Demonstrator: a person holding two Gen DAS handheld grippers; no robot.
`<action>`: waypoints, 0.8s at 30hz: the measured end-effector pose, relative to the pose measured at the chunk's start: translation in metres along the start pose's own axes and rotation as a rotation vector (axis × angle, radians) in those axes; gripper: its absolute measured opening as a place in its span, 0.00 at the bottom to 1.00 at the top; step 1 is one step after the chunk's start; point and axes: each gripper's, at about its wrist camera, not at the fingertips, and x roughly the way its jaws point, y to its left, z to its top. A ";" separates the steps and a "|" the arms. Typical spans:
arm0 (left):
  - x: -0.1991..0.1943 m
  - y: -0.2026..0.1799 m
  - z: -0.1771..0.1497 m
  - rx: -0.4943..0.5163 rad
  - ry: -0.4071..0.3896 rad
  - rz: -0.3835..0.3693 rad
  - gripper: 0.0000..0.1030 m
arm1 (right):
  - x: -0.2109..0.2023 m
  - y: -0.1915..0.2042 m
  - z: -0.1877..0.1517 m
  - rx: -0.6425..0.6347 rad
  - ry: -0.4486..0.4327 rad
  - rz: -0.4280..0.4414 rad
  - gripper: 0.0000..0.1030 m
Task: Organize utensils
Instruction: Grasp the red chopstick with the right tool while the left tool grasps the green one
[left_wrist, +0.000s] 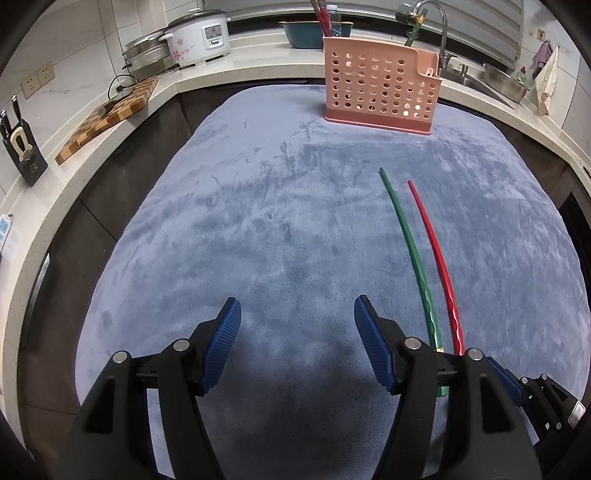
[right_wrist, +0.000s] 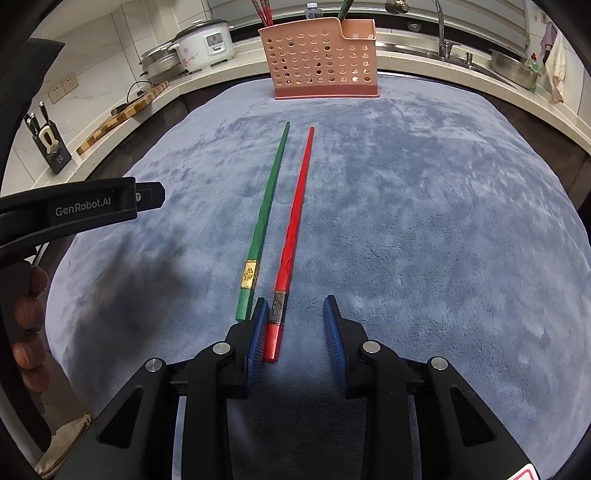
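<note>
A green chopstick (right_wrist: 266, 206) and a red chopstick (right_wrist: 295, 221) lie side by side on the grey-blue mat (right_wrist: 424, 229), pointing toward a pink perforated utensil holder (right_wrist: 320, 62) at the far edge. My right gripper (right_wrist: 295, 310) is open, low over the mat, with the red chopstick's thick end between its blue pads, close to the left pad (right_wrist: 258, 332). My left gripper (left_wrist: 297, 310) is open and empty, left of both chopsticks: green (left_wrist: 406, 236), red (left_wrist: 432, 240). The holder (left_wrist: 380, 88) holds red chopsticks (left_wrist: 320, 14) and a green one.
A counter surrounds the mat: rice cooker (left_wrist: 199, 37), steamer pot (left_wrist: 147, 55), wooden cutting board (left_wrist: 110, 114) and knife block (left_wrist: 22, 147) on the left, sink and faucet (left_wrist: 439, 33) on the right. The left gripper body (right_wrist: 85, 206) shows at left in the right wrist view.
</note>
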 end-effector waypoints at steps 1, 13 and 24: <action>0.000 0.000 0.000 0.000 0.001 -0.001 0.59 | 0.000 0.000 0.000 -0.002 0.000 -0.004 0.26; 0.004 -0.006 -0.003 0.012 0.015 -0.004 0.60 | 0.002 -0.010 -0.001 0.026 -0.012 -0.025 0.07; 0.002 -0.028 -0.013 0.039 0.039 -0.087 0.72 | -0.007 -0.031 0.000 0.095 -0.047 -0.062 0.06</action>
